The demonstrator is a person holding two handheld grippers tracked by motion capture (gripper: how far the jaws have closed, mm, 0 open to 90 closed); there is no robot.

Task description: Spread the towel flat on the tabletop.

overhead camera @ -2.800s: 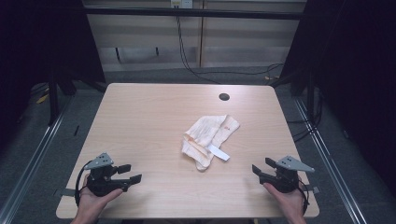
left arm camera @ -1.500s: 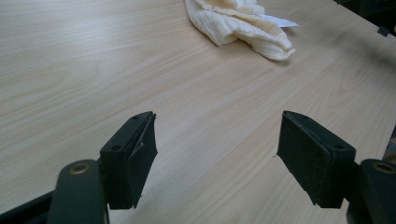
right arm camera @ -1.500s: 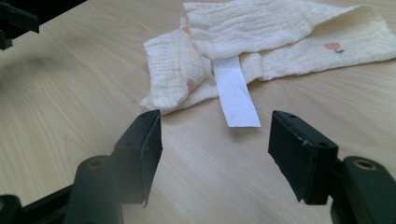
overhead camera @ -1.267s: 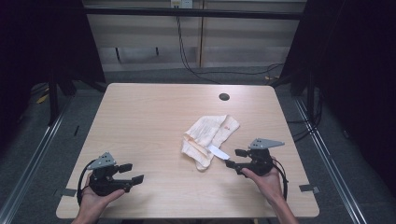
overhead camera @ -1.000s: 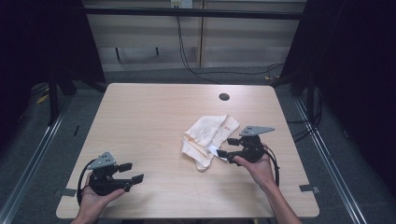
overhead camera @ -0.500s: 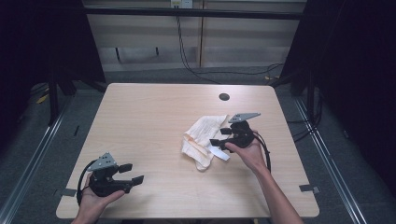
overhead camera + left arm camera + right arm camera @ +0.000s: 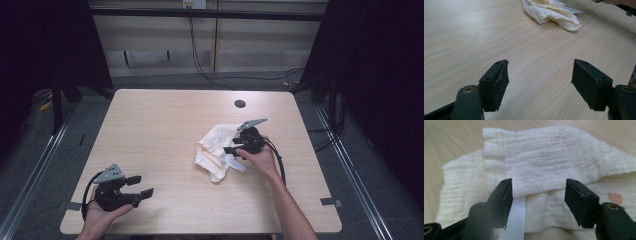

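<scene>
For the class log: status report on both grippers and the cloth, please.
Right gripper open over the cloth, jaws just been closing, nothing pinched. Left gripper open, parked near table corner. White label under right jaws.

Black grippers [image 7: 234, 145] with grey plates, black cables, bare forearms.

Left gripper [image 7: 131, 188] held low at the near left, jaws wide apart and level. Right gripper [image 7: 235, 145] at the end of an outstretched forearm, jaws apart, having just been closing slightly, nothing pressed between them.

high view above the table [image 7: 165, 125], gripper views low and close, sharing the cloth [image 7: 216, 150]
</scene>
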